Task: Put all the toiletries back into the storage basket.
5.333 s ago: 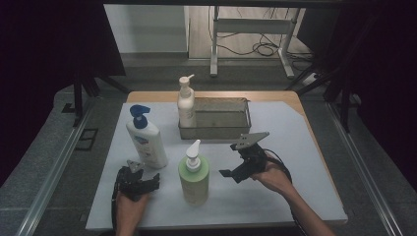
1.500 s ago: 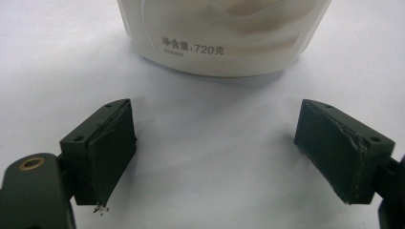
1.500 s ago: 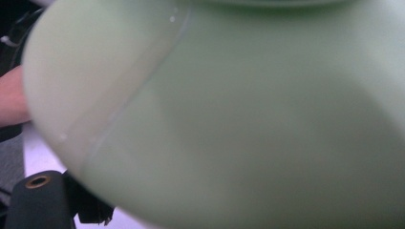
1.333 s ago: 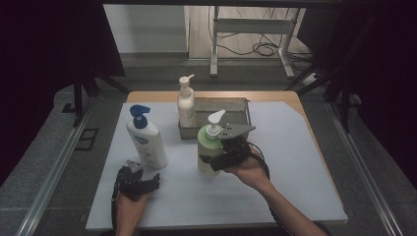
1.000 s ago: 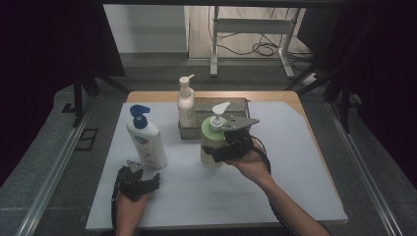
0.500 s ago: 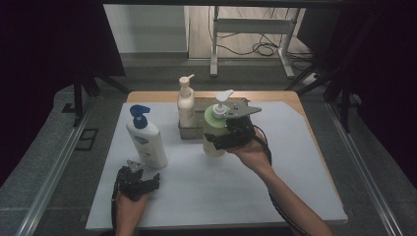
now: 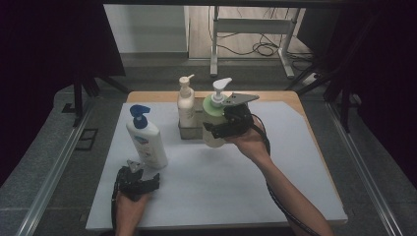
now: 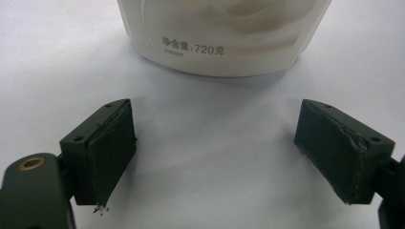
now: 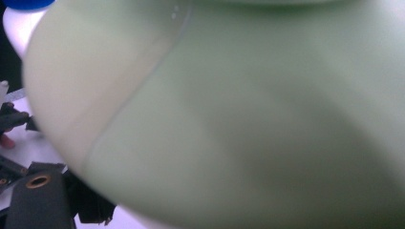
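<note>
Bottles and grippers sit spread across the white table [image 7: 216, 191], read here from left to right in the high view. Nearest the left, the left gripper [image 7: 136, 181] rests low on the table in the person's left hand [image 7: 129, 206]; its own view shows both black jaws standing wide apart with bare tabletop between them, gripping nothing. Just beyond it stands the white bottle with the blue pump [image 7: 145, 137], upright, its base [image 8: 224, 38] close ahead of those jaws. Farther back, the cream pump bottle [image 7: 185, 104] stands upright against the left end of the grey tray [image 7: 191, 132]. Next comes the green pump bottle [image 7: 214, 118], upright and lifted off the table, just in front of the tray. The right gripper [image 7: 227, 129] clamps it from its right side, jaws spread wide around the body [image 9: 248, 124], with the right hand [image 7: 251, 145] behind.
</note>
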`<state>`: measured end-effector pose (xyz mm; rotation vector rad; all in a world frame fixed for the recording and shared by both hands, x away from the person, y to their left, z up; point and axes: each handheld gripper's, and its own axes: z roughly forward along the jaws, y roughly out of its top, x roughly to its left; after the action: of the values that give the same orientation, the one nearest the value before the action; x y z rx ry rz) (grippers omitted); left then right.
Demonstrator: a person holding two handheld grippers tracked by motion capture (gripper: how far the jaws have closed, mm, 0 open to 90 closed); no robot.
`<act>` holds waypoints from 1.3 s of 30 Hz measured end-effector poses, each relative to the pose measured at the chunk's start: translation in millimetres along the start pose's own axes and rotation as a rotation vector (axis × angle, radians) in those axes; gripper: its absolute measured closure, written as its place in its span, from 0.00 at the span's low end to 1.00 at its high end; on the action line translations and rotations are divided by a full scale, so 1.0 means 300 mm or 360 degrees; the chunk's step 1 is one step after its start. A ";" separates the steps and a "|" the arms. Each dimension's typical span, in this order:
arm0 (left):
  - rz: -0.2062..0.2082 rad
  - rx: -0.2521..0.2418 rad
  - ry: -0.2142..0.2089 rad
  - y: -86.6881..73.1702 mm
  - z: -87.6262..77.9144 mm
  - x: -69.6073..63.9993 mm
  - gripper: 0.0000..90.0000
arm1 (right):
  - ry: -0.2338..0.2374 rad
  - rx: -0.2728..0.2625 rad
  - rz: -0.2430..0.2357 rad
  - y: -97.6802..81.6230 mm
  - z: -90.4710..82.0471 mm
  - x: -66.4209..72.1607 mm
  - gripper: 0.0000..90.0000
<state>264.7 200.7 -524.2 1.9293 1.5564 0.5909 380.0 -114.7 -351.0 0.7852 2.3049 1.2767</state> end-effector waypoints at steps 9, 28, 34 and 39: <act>0.0000 0.0000 0.0000 0.000 0.000 0.000 0.15 | -0.0049 -0.0010 0.0017 0.034 0.015 -0.026 0.14; 0.0001 0.0001 0.0000 0.000 0.000 0.000 0.15 | -0.0142 -0.0022 0.0101 0.064 0.083 -0.111 0.14; -0.0004 0.0001 0.0000 0.000 0.000 0.000 0.15 | -0.0177 -0.0020 0.0113 0.069 0.112 -0.132 0.14; -0.0002 0.0003 -0.0001 0.000 0.000 0.000 0.15 | -0.0201 -0.0015 0.0122 0.076 0.133 -0.147 0.14</act>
<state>264.6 200.8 -524.1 1.9295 1.5582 0.5881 443.3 -107.7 -348.7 0.9315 2.1865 1.2320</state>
